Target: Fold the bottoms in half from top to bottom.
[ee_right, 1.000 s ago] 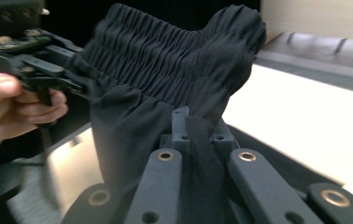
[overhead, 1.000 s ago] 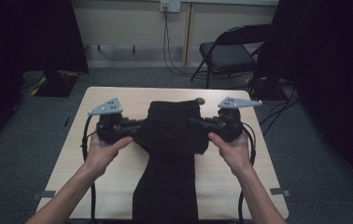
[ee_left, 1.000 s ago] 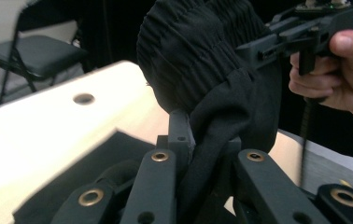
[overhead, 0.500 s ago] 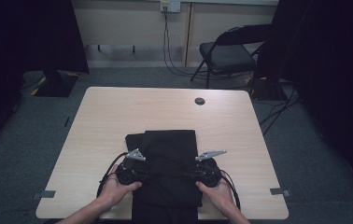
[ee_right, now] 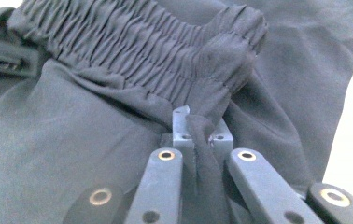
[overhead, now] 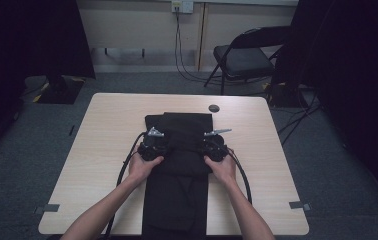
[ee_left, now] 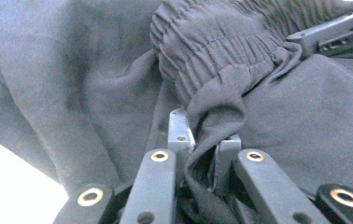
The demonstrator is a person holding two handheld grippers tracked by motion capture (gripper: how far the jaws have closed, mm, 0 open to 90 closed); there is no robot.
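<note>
Black trousers (overhead: 179,172) lie folded on the light wooden table (overhead: 102,135). Their gathered elastic waistband (ee_left: 212,42) (ee_right: 132,51) is bunched up between the two hands. My left gripper (overhead: 165,148) (ee_left: 202,140) is shut on a pinch of waistband cloth at the left side. On the right side my right gripper (overhead: 201,148) (ee_right: 201,128) is shut on the waistband in the same way. Both face each other across the cloth, low over the table's middle.
A small dark round disc (overhead: 214,108) sits near the table's far edge. A folding chair (overhead: 242,57) stands on the carpet beyond the table at the right. Cables (overhead: 124,170) trail from the grippers toward the near edge.
Both grippers have come down from a raised hold with the waistband. Over the last half second they moved from near the front edge toward the table's middle, and the trousers now lie folded.
</note>
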